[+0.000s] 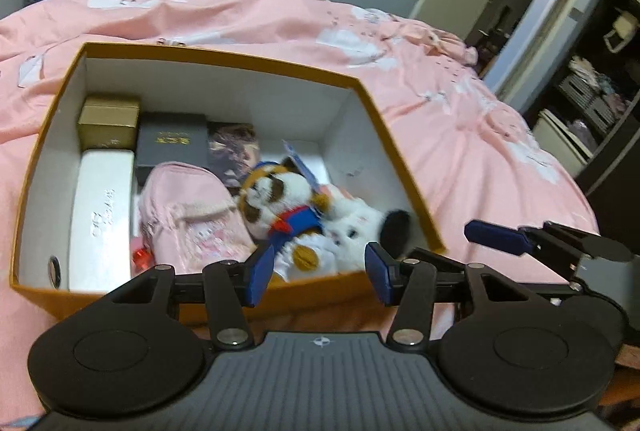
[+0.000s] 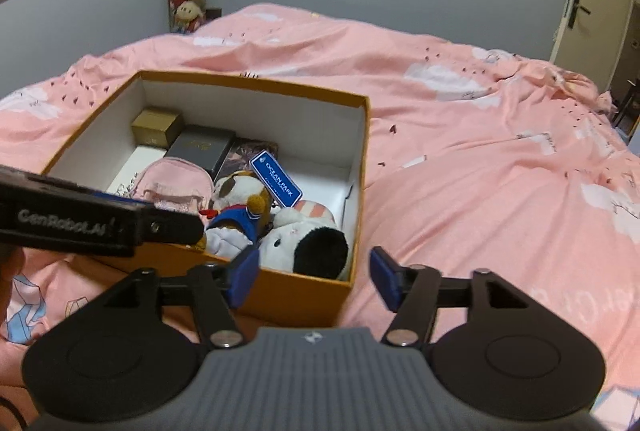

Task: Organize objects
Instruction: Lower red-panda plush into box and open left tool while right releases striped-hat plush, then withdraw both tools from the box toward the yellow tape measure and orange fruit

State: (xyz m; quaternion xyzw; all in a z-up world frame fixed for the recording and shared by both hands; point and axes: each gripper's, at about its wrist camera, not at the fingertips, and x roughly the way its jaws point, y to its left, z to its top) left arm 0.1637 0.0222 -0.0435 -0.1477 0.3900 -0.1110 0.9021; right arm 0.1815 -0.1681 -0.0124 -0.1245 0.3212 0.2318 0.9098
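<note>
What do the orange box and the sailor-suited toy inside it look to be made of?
Orange box: likely rigid cardboard, matte, judging by its thin straight walls and plain white inside. Sailor-suited toy: plush, with fuzzy brown-and-white pile and a blue fabric outfit.

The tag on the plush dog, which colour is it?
Blue with white lettering; the tag shows best in the right wrist view.

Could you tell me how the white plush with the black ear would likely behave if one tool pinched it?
The white plush looks soft, so it would probably squash and sag. Its fuzzy fabric should grip well. It seems light, and unlikely to roll.
</note>
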